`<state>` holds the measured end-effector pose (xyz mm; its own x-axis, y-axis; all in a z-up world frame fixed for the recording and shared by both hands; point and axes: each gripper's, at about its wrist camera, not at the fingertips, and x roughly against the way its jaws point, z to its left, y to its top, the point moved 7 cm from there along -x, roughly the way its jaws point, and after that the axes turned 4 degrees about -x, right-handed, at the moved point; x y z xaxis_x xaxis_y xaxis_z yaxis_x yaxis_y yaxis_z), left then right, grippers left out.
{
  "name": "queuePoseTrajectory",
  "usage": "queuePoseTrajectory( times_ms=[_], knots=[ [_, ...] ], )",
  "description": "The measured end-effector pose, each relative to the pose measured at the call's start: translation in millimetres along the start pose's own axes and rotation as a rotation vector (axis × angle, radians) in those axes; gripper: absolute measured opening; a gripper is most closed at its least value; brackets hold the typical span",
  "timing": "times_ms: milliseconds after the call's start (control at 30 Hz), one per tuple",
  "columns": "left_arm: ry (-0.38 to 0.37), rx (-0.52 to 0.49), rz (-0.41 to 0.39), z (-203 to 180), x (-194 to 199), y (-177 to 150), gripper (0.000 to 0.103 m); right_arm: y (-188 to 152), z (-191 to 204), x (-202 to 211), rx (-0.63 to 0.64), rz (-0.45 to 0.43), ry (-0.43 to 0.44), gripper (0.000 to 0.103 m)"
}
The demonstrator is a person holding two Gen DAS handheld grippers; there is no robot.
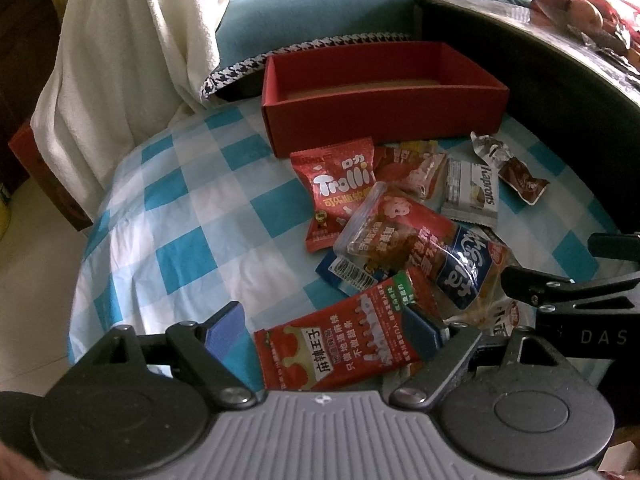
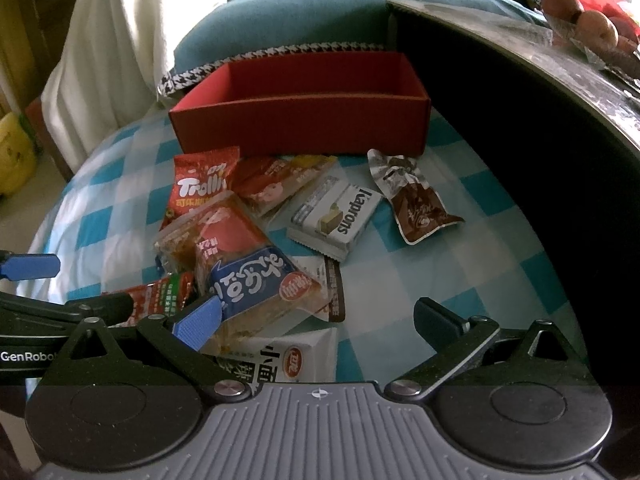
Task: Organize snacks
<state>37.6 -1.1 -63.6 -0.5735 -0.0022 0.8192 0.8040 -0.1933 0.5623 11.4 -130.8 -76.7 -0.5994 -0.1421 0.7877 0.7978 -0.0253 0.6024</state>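
A pile of snack packets lies on the blue-and-white checked cloth [image 1: 180,208] in front of an empty red box [image 1: 380,100], which also shows in the right wrist view [image 2: 304,116]. My left gripper [image 1: 324,332] is open, its jaws either side of a red spicy-strip packet [image 1: 344,352] that lies on the cloth. My right gripper [image 2: 320,320] is open over a white packet [image 2: 292,354], beside a blue-labelled packet [image 2: 256,280]. Further off lie a red Trolli bag [image 1: 340,188], a white Kaprons wafer [image 2: 340,216] and a brown wrapper [image 2: 416,204].
A dark curved table edge [image 1: 560,92] rises on the right, with fruit [image 2: 592,24] on top. A teal cushion [image 1: 320,20] and a white towel over a chair [image 1: 120,60] stand behind the box. The floor [image 1: 36,280] drops away on the left.
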Motion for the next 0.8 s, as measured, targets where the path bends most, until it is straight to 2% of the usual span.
queuePoseTrajectory(
  times_ms=[800],
  knots=[
    [0.011, -0.021, 0.007, -1.1, -0.6, -0.6, 0.079, -4.0, 0.3, -2.8, 0.001, 0.021, -0.004, 0.103]
  ],
)
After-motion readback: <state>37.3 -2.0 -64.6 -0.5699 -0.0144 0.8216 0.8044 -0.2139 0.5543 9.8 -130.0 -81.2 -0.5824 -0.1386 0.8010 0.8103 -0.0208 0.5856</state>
